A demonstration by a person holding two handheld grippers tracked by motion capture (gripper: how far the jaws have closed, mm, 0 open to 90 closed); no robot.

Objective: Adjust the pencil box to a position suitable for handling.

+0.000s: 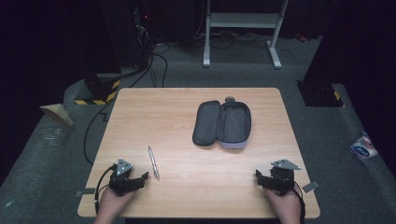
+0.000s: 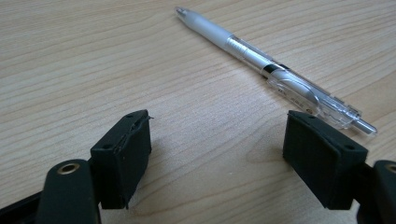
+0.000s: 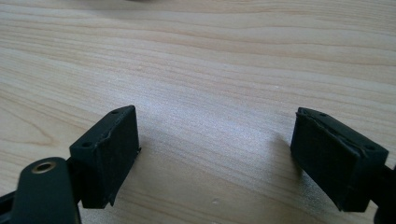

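Low, both tools (image 1: 140,179) (image 1: 262,178) spread on table (image 1: 187,116)

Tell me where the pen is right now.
In the high view the pen lies flat on the table at front left, just right of the open left gripper, well short of the open pencil case.

A light wood-grain table (image 1: 187,186) stands on grey carpet. An open dark zip case (image 1: 223,124) lies on it toward one o'clock from the middle. A silver-and-clear pen (image 1: 153,162) lies toward eight o'clock, well apart from the case.
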